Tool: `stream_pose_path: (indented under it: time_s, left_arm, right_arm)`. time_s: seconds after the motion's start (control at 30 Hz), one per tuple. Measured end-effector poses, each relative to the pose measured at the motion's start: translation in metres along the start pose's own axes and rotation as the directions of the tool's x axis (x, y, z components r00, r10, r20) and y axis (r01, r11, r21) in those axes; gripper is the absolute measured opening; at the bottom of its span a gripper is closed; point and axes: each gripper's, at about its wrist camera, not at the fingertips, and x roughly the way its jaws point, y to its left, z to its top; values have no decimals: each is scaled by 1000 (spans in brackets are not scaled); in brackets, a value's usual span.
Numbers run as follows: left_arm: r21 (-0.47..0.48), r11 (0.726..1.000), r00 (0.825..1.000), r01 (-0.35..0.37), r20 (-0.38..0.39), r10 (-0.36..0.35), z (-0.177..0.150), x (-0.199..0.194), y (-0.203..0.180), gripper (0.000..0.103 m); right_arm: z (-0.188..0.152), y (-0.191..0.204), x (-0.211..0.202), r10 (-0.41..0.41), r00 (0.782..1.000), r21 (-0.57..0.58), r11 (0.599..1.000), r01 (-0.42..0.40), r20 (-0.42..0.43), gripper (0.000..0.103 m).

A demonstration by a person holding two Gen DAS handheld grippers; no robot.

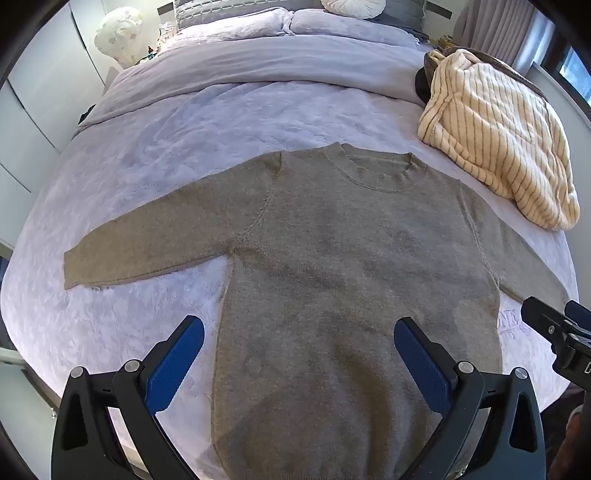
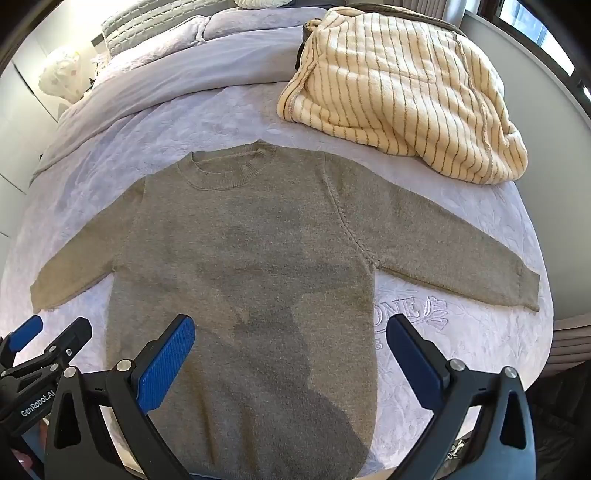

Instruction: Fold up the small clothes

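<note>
1. Left wrist view: left gripper [image 1: 299,354] wide open, nothing held, hovering over lower body of the grey-brown knit sweater [image 1: 332,277]. Pads not touching fabric as far as I can tell.
2. Right wrist view: right gripper [image 2: 290,352] also wide open, empty, hovering over sweater's lower right side, right finger out over bare bedspread [image 2: 461,350].
3. Sweater pos: flat, front up, centred on the lavender bedspread, collar [image 2: 229,170] away from cams, hem toward them. Both sleeves spread out sideways: left sleeve [image 1: 147,243], right sleeve [image 2: 454,251]. No fold made yet, judging by layout.
4. Striped cream fleece garment [image 2: 399,92] bunched up beyond sweater's right shoulder, near it but not touching. Pillows [image 1: 295,18] well beyond collar.
5. Risks (judgement):
 - Plush bedspread: a pinch taken too deep could grab spread w/ the knit, so the fold drags the bedding.
 - Thick knit: pinching only the top layer would split front from back, giving a skewed fold.
 - Right sleeve cuff [image 2: 524,288] lies near bed edge; a sloppy pull could slide it off.
 - Uneven L/R lift means crooked crease, collar off-centre.
 - Right sleeve swung too wide could snag the striped garment.
6. Text: "GenRobot.AI" on left gripper body, readable in right wrist view [image 2: 37,402]. Embroidered lettering on bedspread just right of sweater body [image 2: 410,314], partly covered, reads "…ONE"; rest not legible.
</note>
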Motion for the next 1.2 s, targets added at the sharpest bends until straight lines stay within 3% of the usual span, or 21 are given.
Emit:
stream_pose_path:
  time_s: [1.2]
  left_arm:
    - [7, 1000, 1000, -9, -1, 9, 5, 5, -3, 103]
  right_arm:
    - [0, 0, 2, -5, 1000, 0, 1000, 5, 4, 103]
